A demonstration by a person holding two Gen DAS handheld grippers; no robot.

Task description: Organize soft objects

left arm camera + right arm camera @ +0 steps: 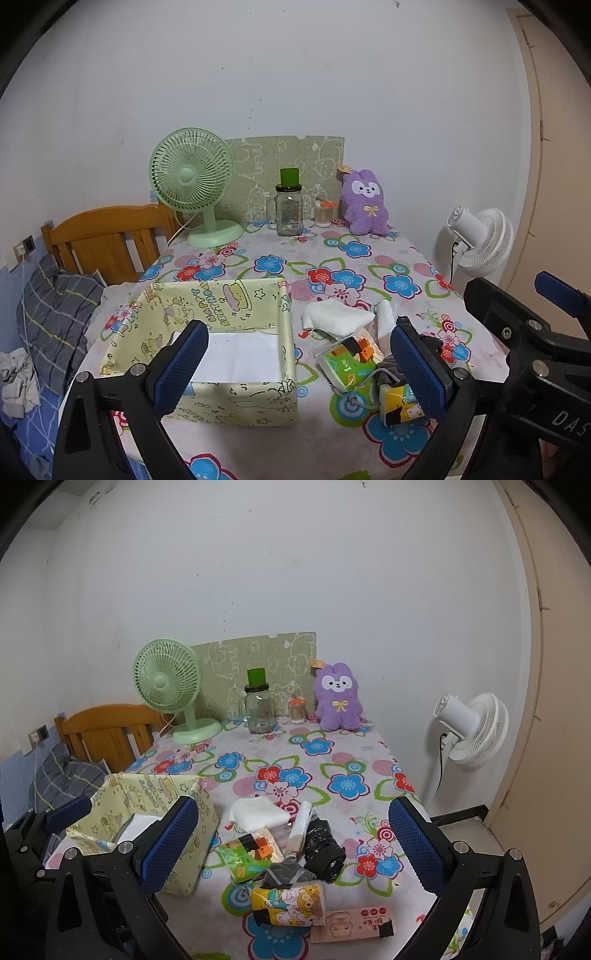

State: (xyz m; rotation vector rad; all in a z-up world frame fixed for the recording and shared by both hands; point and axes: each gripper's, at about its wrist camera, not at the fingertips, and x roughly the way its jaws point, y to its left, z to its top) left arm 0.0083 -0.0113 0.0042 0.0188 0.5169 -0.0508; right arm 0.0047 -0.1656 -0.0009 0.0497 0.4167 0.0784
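mostly soft packets [286, 904], folded white cloth [258, 812], papered square box [207, 354]

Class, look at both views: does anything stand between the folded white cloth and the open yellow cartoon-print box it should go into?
Nothing visible does. The folded white cloth lies just right of the yellow cartoon-print box, with only bare floral tablecloth between them, and the box's top is open.

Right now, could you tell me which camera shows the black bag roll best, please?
The right wrist view: the black roll lies in full sight between the open fingers, right of the packets. In the left wrist view, the left gripper's right finger hides it.
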